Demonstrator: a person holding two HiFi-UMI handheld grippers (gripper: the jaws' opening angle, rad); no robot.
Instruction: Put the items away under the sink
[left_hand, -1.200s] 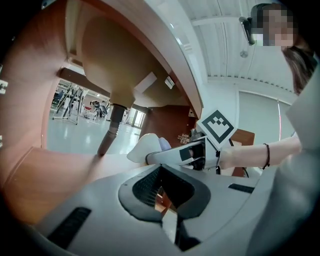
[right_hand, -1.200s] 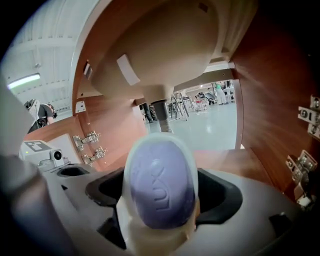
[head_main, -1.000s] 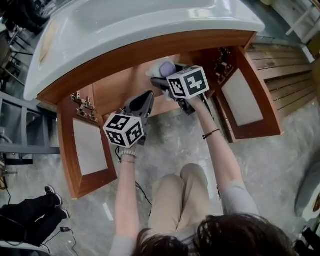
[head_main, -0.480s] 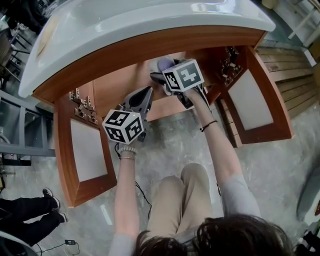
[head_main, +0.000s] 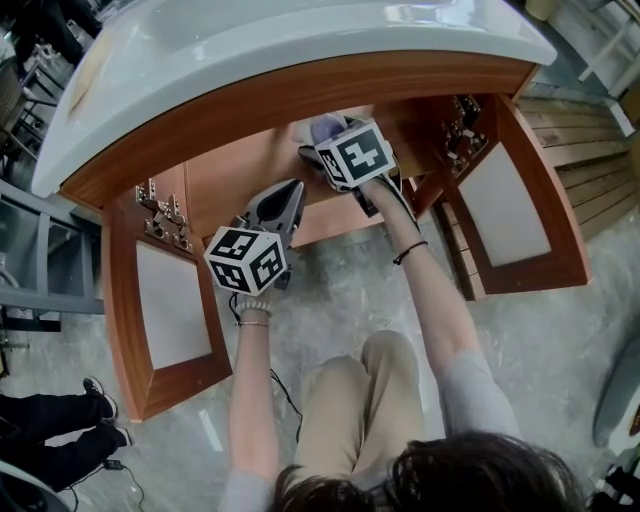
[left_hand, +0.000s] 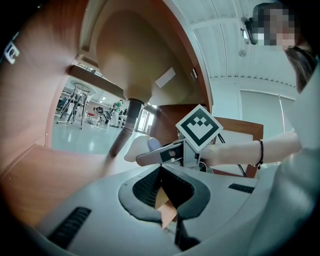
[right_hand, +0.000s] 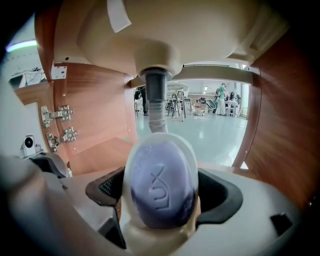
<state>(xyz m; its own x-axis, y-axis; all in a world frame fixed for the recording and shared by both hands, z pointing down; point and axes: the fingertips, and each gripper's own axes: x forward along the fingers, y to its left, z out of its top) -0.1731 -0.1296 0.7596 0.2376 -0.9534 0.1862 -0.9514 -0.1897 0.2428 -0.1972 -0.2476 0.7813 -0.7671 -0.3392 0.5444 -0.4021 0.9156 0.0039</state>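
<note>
In the head view a white sink (head_main: 300, 40) tops a wooden cabinet with both doors (head_main: 170, 300) swung open over a grey mottled floor (head_main: 330, 290). The right gripper (head_main: 322, 140) reaches in over the cabinet's bare bottom board (head_main: 230, 175), carrying a white soap dish (head_main: 314, 130) under the sink's front edge. The left gripper (head_main: 288, 195) hangs at the cabinet's mouth, beside and behind it.

In the left gripper view the jaws are drawn together with nothing between them. Ahead, a dark drain pipe (left_hand: 122, 132) drops from the basin's pale underside (left_hand: 135, 60). The cabinet has no back, and a bright hall with metal frames shows beyond.

In the right gripper view the jaws clamp the dish from both sides, and a purple soap bar (right_hand: 160, 192) lies in it. It is held above the board, in front of the pipe. Hinges (right_hand: 57, 122) sit on the left wall, and a glossy pale hall floor (right_hand: 210, 140) lies beyond.
</note>
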